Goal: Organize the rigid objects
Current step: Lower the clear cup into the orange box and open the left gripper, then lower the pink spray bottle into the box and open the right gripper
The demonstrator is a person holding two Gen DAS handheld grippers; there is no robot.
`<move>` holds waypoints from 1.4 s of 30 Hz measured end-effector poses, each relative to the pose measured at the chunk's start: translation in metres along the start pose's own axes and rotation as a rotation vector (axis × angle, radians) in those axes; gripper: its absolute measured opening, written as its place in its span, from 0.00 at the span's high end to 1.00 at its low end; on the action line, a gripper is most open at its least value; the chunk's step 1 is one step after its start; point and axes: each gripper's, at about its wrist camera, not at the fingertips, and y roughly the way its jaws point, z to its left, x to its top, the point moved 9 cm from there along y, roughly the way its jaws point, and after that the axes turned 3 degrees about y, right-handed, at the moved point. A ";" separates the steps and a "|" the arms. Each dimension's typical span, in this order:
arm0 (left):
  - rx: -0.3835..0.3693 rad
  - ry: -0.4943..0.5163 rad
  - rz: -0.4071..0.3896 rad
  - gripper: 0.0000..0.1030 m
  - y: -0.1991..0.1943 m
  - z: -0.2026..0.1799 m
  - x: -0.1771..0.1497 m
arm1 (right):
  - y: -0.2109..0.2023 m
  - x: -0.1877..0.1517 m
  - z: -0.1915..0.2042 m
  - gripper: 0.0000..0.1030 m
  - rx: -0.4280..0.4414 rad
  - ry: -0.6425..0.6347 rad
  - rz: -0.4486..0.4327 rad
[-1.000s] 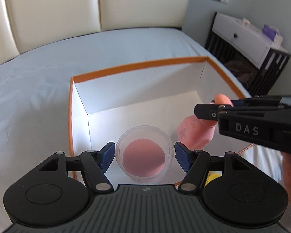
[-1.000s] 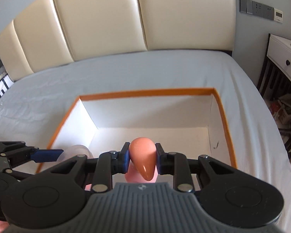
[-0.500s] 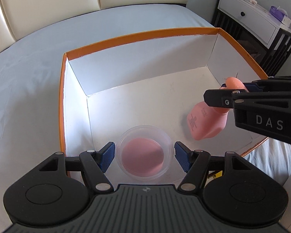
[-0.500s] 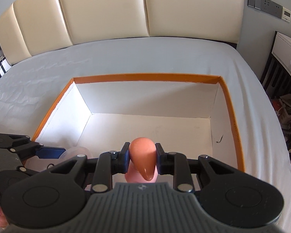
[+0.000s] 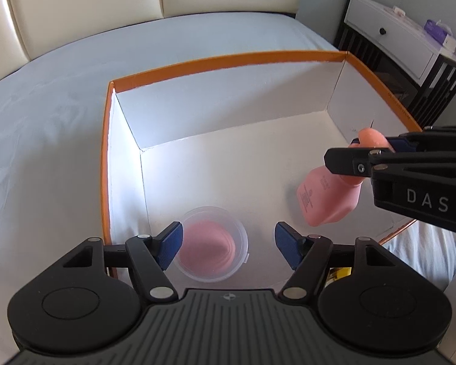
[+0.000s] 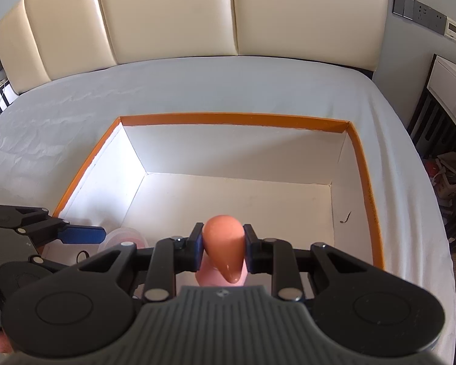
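Since the earlier frame, the clear cup (image 5: 211, 248) has been released and is seen slightly left of centre between the spread fingers of the left gripper (image 5: 228, 245), on the floor of the orange-rimmed box (image 5: 228, 57). Ahead and to its right, the pink bottle (image 5: 329, 197) is held tilted above the box floor, clamped at its cap by the right gripper (image 6: 223, 248).

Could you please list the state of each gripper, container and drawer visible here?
left gripper: open, above the round tub
right gripper: shut on the pink bottle's cap
pink bottle: capped, tilted, held over the box floor
round tub: lying in the box
box: open, no lid
nightstand drawer: closed
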 end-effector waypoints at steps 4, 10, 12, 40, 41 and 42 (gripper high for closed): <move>-0.017 -0.082 -0.053 0.22 -0.014 0.013 0.002 | -0.002 0.002 -0.002 0.76 -0.012 0.007 -0.008; -0.032 -0.157 -0.161 0.38 -0.041 0.027 0.011 | -0.001 -0.003 0.005 0.76 -0.003 -0.006 0.004; -0.045 -0.173 -0.165 0.47 -0.043 0.031 0.011 | -0.001 -0.005 0.012 0.76 0.017 -0.018 0.008; -0.011 -0.235 -0.161 0.71 -0.030 0.059 0.008 | 0.032 -0.029 0.079 0.76 0.160 -0.165 0.072; -0.012 -0.233 -0.159 0.71 -0.030 0.058 0.007 | 0.034 -0.033 0.080 0.76 0.156 -0.167 0.086; -0.011 -0.233 -0.157 0.71 -0.030 0.058 0.006 | 0.036 -0.034 0.079 0.76 0.156 -0.159 0.092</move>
